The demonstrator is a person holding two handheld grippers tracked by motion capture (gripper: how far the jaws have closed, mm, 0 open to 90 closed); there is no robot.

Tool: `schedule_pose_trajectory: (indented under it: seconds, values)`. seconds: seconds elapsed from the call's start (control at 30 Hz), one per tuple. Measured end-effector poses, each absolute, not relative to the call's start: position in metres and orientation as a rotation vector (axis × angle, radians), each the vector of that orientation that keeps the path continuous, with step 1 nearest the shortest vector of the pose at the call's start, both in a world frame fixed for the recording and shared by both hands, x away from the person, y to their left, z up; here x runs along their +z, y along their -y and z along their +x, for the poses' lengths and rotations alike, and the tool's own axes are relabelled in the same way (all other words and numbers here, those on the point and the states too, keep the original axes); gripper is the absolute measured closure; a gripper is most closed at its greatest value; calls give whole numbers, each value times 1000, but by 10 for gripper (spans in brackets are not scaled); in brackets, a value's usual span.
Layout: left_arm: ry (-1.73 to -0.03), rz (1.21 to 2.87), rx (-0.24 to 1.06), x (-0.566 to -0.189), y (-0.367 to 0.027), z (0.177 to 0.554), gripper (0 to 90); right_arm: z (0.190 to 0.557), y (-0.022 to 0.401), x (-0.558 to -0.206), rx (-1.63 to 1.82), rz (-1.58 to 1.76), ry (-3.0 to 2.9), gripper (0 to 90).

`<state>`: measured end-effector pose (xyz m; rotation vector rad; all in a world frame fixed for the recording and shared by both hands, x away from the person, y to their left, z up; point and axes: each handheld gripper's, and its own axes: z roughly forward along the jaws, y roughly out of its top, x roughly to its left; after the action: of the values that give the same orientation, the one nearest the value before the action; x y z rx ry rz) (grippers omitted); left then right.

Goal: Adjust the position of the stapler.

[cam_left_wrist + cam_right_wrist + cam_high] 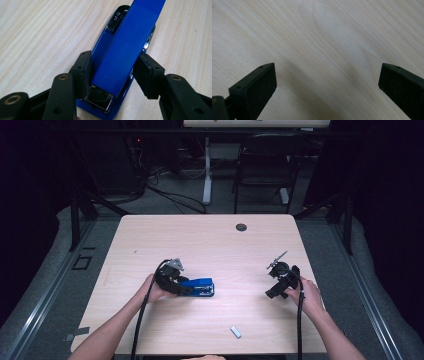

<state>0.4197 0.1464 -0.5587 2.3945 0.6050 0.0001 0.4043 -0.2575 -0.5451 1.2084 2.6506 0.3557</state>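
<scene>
We see a glossy blue stapler (pixel 125 50) with chrome hinge flat on the bench (pixel 210 240), left hand-held gripper (pixel 113 75) clamping its sides, right hand-held gripper (pixel 327 82) spread wide, empty

table (pixel 210 240): light wood | floor (pixel 165 202): grey, cables (pixel 170 195) | black chair (pixel 265 165) behind | surroundings dark
</scene>
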Motion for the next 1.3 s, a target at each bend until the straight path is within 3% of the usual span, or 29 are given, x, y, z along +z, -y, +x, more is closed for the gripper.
schedule_pose_trajectory:
  seconds: [0.83, 1.3]
  values:
    - [-661, 2399, -41, -556, -144, 410, 550, 401, 258, -537, 367, 1181, -2648, 15]
    - [-605, 2400, -96, -557, -143, 407, 595, 404, 258, -540, 386, 1191, -2673, 14]
